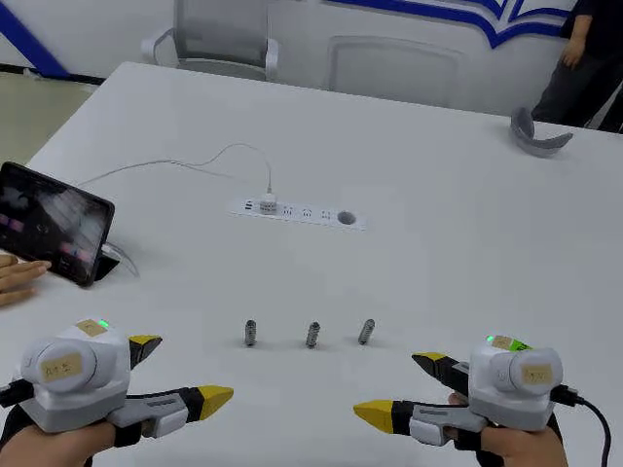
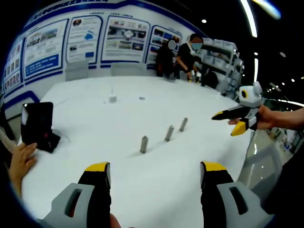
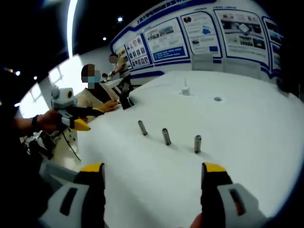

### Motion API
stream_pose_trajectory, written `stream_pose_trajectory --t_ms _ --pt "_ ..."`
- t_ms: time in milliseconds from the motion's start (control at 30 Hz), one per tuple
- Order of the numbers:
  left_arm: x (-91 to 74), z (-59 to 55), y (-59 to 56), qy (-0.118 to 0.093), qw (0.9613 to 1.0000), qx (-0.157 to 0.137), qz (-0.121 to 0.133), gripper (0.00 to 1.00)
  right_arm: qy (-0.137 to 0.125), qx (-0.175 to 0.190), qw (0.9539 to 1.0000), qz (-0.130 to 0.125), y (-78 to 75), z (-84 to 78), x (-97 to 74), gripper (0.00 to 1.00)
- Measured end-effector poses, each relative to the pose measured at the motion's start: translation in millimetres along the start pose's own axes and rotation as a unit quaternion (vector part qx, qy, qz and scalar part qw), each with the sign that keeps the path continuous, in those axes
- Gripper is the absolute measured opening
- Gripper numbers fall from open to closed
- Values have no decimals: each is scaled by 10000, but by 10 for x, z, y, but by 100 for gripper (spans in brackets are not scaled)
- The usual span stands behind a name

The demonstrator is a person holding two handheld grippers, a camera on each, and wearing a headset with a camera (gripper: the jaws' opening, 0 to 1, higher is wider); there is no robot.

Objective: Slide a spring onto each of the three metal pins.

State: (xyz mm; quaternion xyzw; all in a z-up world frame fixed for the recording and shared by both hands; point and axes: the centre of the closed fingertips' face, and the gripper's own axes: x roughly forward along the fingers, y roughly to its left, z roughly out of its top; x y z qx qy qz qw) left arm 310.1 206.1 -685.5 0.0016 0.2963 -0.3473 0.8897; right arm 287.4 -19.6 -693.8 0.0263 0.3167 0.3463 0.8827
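Three short metal pins stand upright in a row on the white table [image 1: 438, 253]: left pin [image 1: 250, 334], middle pin [image 1: 312, 335], right pin [image 1: 366, 332]. Each looks ribbed, like a coil spring sitting around it. They also appear in the left gripper view [image 2: 144, 144] [image 2: 169, 133] [image 2: 183, 124] and in the right gripper view [image 3: 142, 127] [image 3: 166, 136] [image 3: 197, 143]. My left gripper [image 1: 180, 370] [image 2: 154, 171] hovers open near the front edge, left of the row. My right gripper [image 1: 401, 386] [image 3: 152, 171] is open to the row's right. Both hold nothing.
A tablet [image 1: 49, 224] leans at the left edge, a hand [image 1: 15, 277] beside it. A white power strip [image 1: 297, 211] with a plugged cable lies behind the pins. A grey curved object [image 1: 540, 136] rests far right. Chairs [image 1: 224, 39] and a person [image 1: 584, 49] are beyond the table.
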Motion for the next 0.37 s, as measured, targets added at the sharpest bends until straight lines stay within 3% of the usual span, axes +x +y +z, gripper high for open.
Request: stream_pose_trajectory --t_ms 367 --pt "-7 -20 -3 10 10000 -20 5 79 45 27 10000 19 3 -47 4 85"
